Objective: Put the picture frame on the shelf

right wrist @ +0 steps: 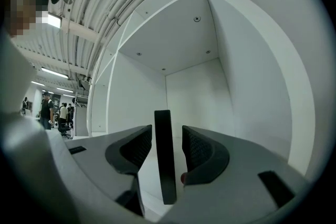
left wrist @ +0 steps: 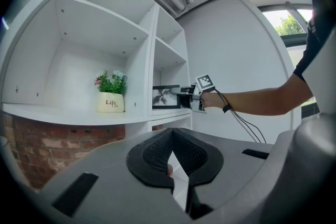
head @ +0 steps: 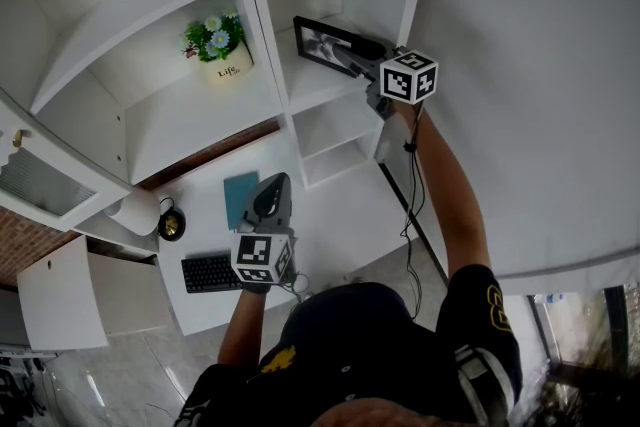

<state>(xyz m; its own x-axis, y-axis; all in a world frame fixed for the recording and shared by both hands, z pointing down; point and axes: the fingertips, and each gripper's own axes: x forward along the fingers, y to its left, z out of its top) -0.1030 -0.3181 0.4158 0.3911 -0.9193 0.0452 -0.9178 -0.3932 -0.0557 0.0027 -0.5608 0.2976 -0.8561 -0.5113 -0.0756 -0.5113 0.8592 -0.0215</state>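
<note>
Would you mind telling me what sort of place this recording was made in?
Probably a home-office corner: a white shelf unit above a desk with a keyboard, plus a potted plant.

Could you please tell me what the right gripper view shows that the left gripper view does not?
Only the right gripper view shows the picture frame edge-on, standing upright between the open jaws of the right gripper with a gap on either side, plus distant people at far left. Only the left gripper view shows the potted plant, the frame's printed face, the person's outstretched arm, and the left gripper, jaws together, nothing held. Both show the white shelf unit with the frame inside it.
</note>
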